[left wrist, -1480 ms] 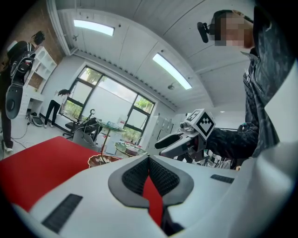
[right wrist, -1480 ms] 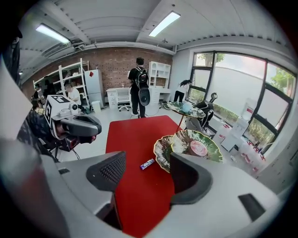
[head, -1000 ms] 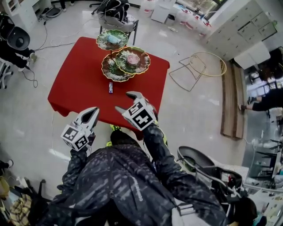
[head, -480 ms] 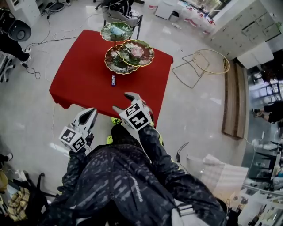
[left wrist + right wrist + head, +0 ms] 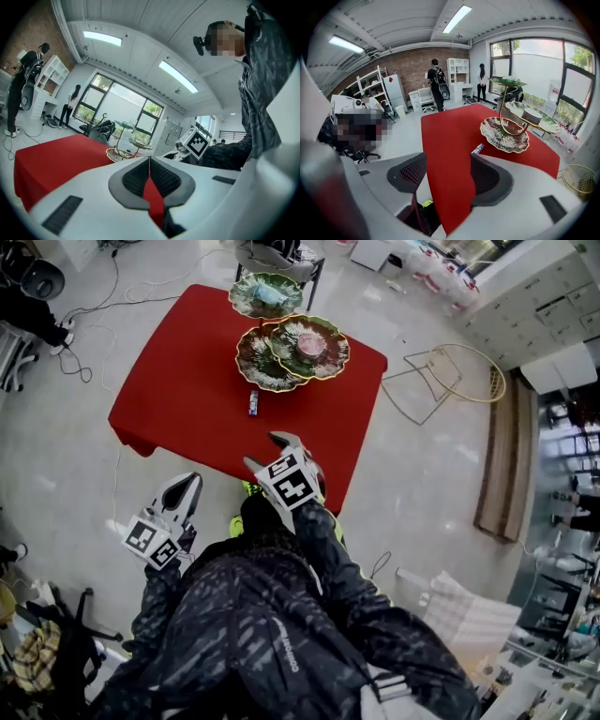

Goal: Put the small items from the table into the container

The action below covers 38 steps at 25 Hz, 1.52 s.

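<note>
A small purple-and-white wrapped item [image 5: 253,402] [image 5: 477,149] lies on the red table [image 5: 178,390], just in front of a tiered stand of leaf-shaped dishes [image 5: 292,348] [image 5: 505,135]. One dish holds a round pink-and-white thing [image 5: 307,341], another a pale blue thing [image 5: 267,293]. My right gripper [image 5: 269,452] [image 5: 443,176] hangs open and empty over the table's near edge, short of the wrapped item. My left gripper [image 5: 186,486] [image 5: 149,161] is shut on nothing, off the table over the floor at the near left.
A chair [image 5: 277,254] stands behind the table. A gold wire frame [image 5: 450,381] and a wooden board [image 5: 502,465] lie on the floor to the right. Cables [image 5: 84,362] trail at the left. Two people [image 5: 436,84] stand by far shelves.
The table and stand have shifted up and right in the head view. My left gripper now sits farther back from the table's edge. The right gripper stays at the near edge, still open.
</note>
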Each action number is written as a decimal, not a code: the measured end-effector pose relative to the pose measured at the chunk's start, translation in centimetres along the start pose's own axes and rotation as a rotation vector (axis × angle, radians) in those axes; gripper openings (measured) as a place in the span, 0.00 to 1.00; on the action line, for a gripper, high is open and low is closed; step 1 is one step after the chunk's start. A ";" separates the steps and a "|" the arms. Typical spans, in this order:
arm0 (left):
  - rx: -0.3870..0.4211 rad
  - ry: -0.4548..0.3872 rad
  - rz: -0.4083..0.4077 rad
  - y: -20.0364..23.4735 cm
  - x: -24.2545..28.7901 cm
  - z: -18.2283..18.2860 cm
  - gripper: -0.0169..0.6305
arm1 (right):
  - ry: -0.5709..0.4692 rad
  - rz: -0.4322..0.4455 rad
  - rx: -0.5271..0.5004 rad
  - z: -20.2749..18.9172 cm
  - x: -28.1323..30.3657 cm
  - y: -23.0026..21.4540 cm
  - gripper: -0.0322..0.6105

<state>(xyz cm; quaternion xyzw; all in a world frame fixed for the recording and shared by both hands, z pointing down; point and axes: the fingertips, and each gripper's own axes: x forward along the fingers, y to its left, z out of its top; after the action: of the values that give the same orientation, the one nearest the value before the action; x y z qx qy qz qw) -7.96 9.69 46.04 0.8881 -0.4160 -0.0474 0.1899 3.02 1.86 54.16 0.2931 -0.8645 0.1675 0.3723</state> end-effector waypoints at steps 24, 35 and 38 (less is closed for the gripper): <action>-0.076 0.053 0.058 7.3 6.6 -2.1 0.05 | 0.145 0.021 0.176 -2.0 14.4 -8.2 0.47; -0.121 0.083 0.088 10.2 7.7 -2.8 0.05 | 0.200 0.025 0.245 -1.9 18.1 -10.5 0.45; -0.131 0.087 0.086 10.4 8.2 -2.8 0.05 | 0.212 0.032 0.248 -1.9 18.7 -10.5 0.44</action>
<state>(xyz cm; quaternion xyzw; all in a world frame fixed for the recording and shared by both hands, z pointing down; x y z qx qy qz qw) -9.52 -1.74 53.14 0.8563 -0.4412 -0.0278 0.2672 0.37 -12.44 70.05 0.3038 -0.7975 0.3086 0.4200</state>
